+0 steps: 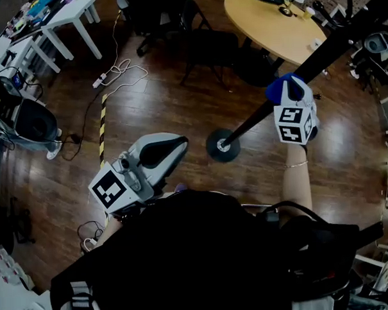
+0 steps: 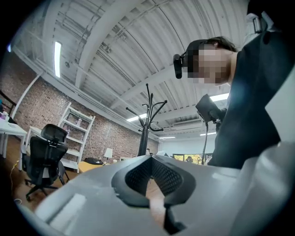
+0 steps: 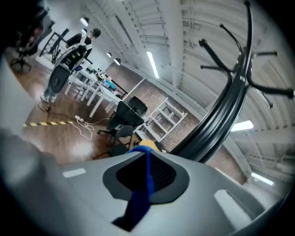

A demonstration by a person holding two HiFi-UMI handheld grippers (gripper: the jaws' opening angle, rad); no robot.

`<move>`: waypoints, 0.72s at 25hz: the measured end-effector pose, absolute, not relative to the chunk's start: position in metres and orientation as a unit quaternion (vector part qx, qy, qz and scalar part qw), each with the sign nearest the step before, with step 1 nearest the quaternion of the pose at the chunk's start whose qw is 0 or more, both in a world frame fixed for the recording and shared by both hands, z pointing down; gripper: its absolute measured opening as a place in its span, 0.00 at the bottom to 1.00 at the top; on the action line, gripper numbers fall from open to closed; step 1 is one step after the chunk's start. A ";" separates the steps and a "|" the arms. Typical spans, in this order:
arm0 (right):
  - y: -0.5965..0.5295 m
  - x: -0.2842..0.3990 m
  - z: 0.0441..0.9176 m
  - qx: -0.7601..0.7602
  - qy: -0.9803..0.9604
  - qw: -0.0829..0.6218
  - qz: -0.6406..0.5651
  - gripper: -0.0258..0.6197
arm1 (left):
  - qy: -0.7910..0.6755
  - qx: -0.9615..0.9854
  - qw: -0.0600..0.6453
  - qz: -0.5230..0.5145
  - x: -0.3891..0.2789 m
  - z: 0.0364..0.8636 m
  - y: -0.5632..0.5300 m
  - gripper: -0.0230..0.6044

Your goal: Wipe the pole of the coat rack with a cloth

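The black coat rack pole (image 1: 287,86) slants from its round base (image 1: 222,145) on the wooden floor toward the upper right. My right gripper (image 1: 293,92) is shut on a blue cloth (image 1: 281,86), which lies against the pole partway up. In the right gripper view the cloth (image 3: 144,182) hangs between the jaws and the pole (image 3: 221,120) passes close on the right, with the hooks (image 3: 251,69) above. My left gripper (image 1: 179,144) is held low near the person's body, shut and empty, away from the pole. The left gripper (image 2: 150,159) view shows the rack (image 2: 145,129) farther off.
A round yellow table (image 1: 275,22) and a black chair (image 1: 205,44) stand beyond the rack. White tables (image 1: 66,15) are at the upper left. A power strip and white cable (image 1: 116,74) and yellow-black tape (image 1: 103,129) lie on the floor. A black office chair (image 2: 44,156) is nearby.
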State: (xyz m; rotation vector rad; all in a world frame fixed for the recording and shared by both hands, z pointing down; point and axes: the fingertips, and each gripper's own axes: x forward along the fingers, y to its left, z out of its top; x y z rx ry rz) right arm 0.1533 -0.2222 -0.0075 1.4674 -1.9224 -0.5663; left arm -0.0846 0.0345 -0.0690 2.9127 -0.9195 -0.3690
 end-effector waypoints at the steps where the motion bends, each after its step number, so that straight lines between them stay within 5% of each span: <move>1: -0.218 0.156 0.003 0.548 -0.751 0.322 -0.178 0.07 | -0.297 0.946 0.036 -0.122 -0.087 -0.067 0.037 0.03; 6: -0.185 0.166 0.053 0.441 -0.821 0.359 -0.055 0.07 | -0.276 0.953 0.052 -0.117 -0.086 -0.055 0.049 0.03; 12: -0.137 0.151 0.041 0.289 -0.911 0.274 0.104 0.07 | -0.229 0.963 0.074 -0.121 -0.064 -0.043 0.058 0.03; 18: -0.025 0.120 0.023 0.116 -0.973 0.158 0.125 0.07 | -0.179 0.969 0.124 -0.121 -0.040 -0.020 0.058 0.03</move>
